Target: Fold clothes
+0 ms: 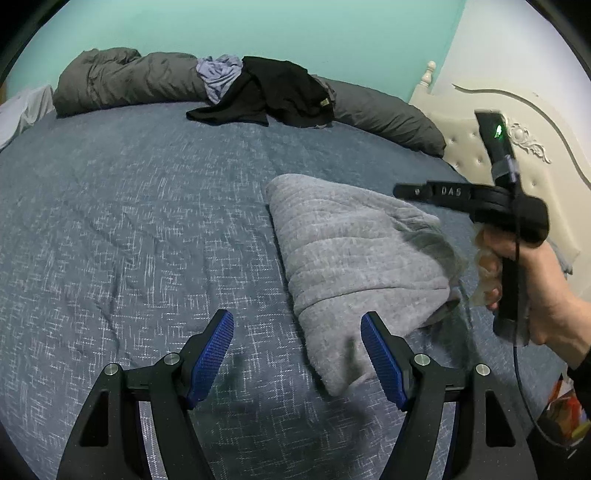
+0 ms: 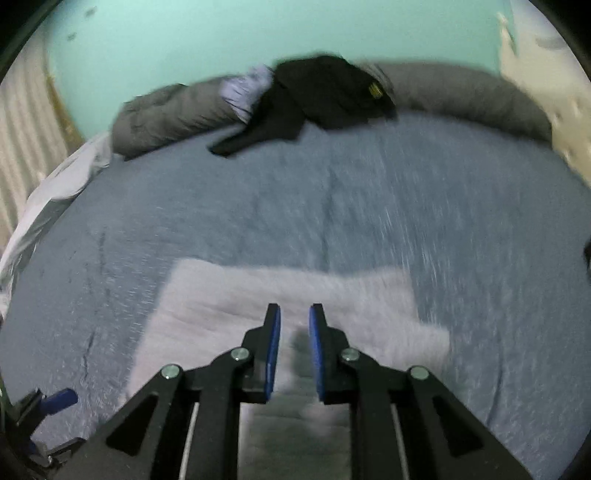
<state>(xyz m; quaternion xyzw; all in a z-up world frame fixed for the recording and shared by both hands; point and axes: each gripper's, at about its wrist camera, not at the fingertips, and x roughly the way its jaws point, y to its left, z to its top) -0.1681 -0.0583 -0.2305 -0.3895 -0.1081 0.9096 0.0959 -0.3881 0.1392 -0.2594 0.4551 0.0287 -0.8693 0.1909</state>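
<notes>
Left wrist view shows a bed [image 1: 129, 221] under a blue quilt with white flecks, against a mint-green wall [image 1: 258, 26] and a cream tufted headboard [image 1: 480, 147]. Dark grey pillows [image 1: 129, 81], a black garment [image 1: 273, 96] and lilac cloth [image 1: 219, 75] lie at the far edge. A fuzzy grey sweater [image 1: 354, 258], folded, lies mid-bed. Left gripper [image 1: 297, 352] gapes wide, empty; right gripper [image 2: 294, 349], narrowly parted, holds nothing above the sweater.

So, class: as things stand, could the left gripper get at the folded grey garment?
Probably yes: the left gripper is open, the folded grey garment lies just beyond its right finger, and only bare bedspread lies between.
</notes>
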